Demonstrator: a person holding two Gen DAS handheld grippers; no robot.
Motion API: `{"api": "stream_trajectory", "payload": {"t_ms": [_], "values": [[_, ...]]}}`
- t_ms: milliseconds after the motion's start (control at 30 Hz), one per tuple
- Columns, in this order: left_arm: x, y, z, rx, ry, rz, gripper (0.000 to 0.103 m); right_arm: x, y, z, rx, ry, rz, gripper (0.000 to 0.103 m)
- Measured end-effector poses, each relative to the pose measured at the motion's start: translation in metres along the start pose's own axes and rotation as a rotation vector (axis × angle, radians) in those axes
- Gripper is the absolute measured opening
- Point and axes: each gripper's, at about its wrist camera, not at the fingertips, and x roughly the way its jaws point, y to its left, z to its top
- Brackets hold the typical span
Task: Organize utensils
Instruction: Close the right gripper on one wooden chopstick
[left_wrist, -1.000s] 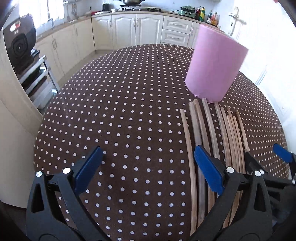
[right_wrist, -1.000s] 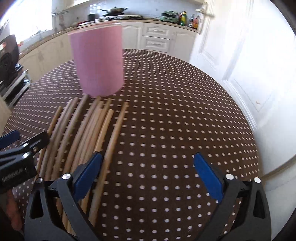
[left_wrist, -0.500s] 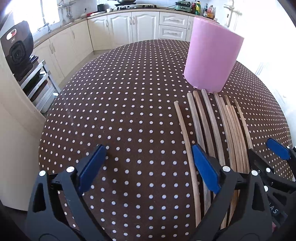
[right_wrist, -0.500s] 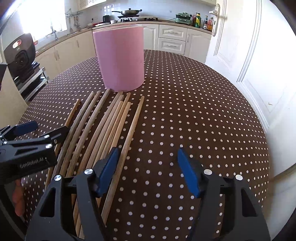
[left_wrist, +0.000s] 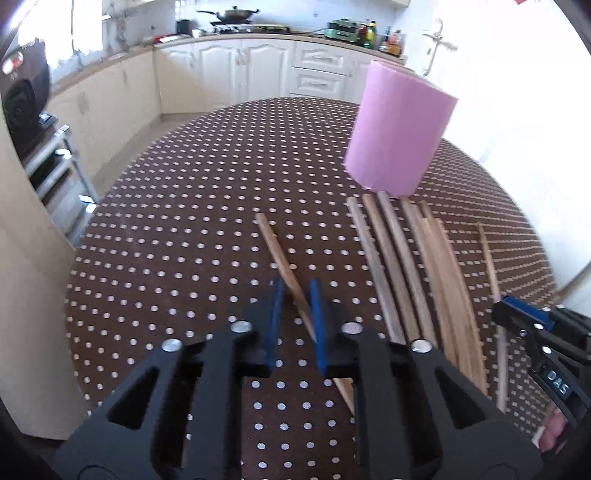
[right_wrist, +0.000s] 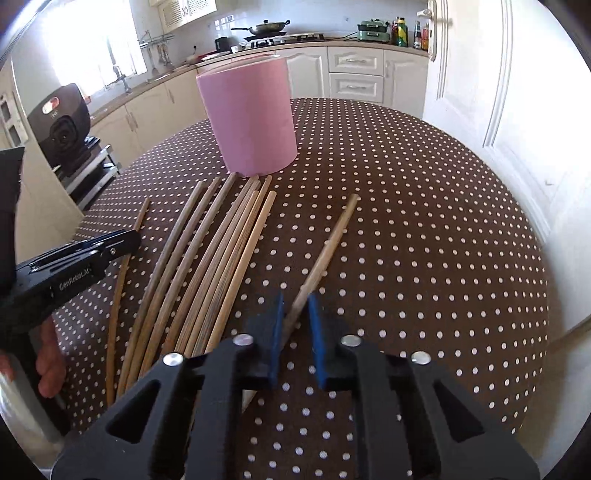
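Each claw, left (left_wrist: 295, 317) and right (right_wrist: 295, 321), is closing on one chopstick (left_wrist: 280, 254) (right_wrist: 328, 243) lying on the dotted desk (left_wrist: 177, 236).

Both grippers are black plastic frames with triangular cut-outs, silver round screws and blue pads (left_wrist: 275, 325). The left gripper (right_wrist: 295, 332) at the left edge of the right wrist view bears white lettering; the right gripper (left_wrist: 517, 317) at lower right reads "DAS".
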Motion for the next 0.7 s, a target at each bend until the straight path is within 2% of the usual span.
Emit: {"api": "stream_trajectory", "payload": {"t_ms": [100, 200, 367, 533, 700], "values": [[0.000, 0.006, 0.002, -0.009, 0.022, -0.076, 0.010, -0.003, 0.001, -0.002, -0.033, 0.005, -0.001, 0.008], [0.000, 0.007, 0.006, -0.003, 0.054, -0.073, 0.010, -0.003, -0.002, 0.000, -0.038, 0.018, -0.016, 0.006], [0.004, -0.001, 0.013, -0.003, 0.058, 0.022, 0.010, 0.002, -0.001, 0.004, -0.054, 0.016, -0.053, 0.007], [0.013, -0.010, 0.022, -0.017, 0.068, 0.111, 0.011, 0.011, 0.001, 0.013, -0.068, 0.008, -0.071, 0.015], [0.018, -0.027, 0.018, 0.009, 0.021, 0.196, 0.012, 0.017, 0.000, 0.018, -0.050, -0.019, -0.058, 0.017]]}}
